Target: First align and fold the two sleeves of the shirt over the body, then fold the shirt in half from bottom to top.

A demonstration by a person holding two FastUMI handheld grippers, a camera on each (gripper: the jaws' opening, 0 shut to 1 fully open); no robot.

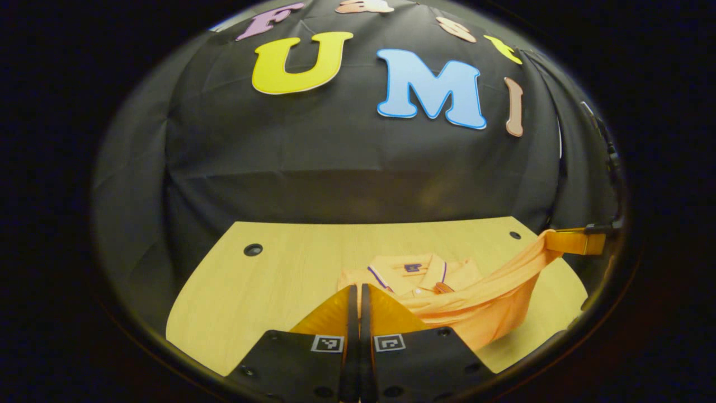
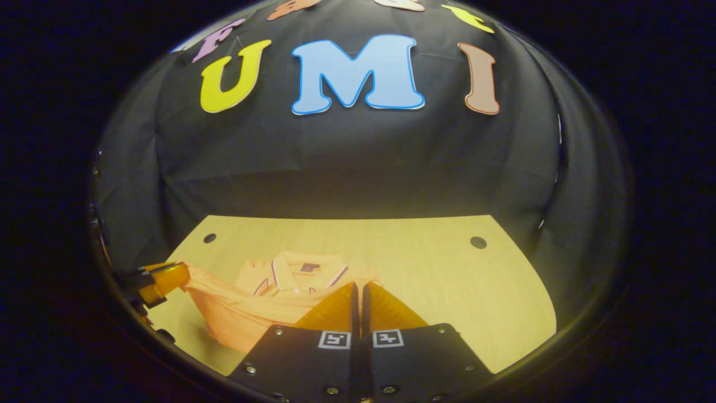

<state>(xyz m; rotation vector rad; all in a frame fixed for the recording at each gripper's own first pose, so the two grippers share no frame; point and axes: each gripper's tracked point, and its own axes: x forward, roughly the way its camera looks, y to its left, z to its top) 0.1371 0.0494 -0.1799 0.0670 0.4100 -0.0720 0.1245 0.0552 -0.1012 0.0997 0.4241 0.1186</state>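
The shirt (image 1: pixel 447 302) lies on the table (image 1: pixel 268 280), collar at the far side, and its near hem is lifted off the wood and stretched between the two grippers, so this looks like the bottom-to-top fold, sleeves apparently already in. The left gripper (image 1: pixel 356 291) has its fingers pressed together, with cloth running from its tips, so it looks clamped on the hem corner; in the right gripper view the right gripper (image 2: pixel 358 288) looks clamped the same way on the other corner. To do this well: keep the hem taut and level between both hands, carry it toward the collar (image 2: pixel 305 268), and lay it edge to edge without dragging the body along. A small dark label sits inside the collar, too small to read.
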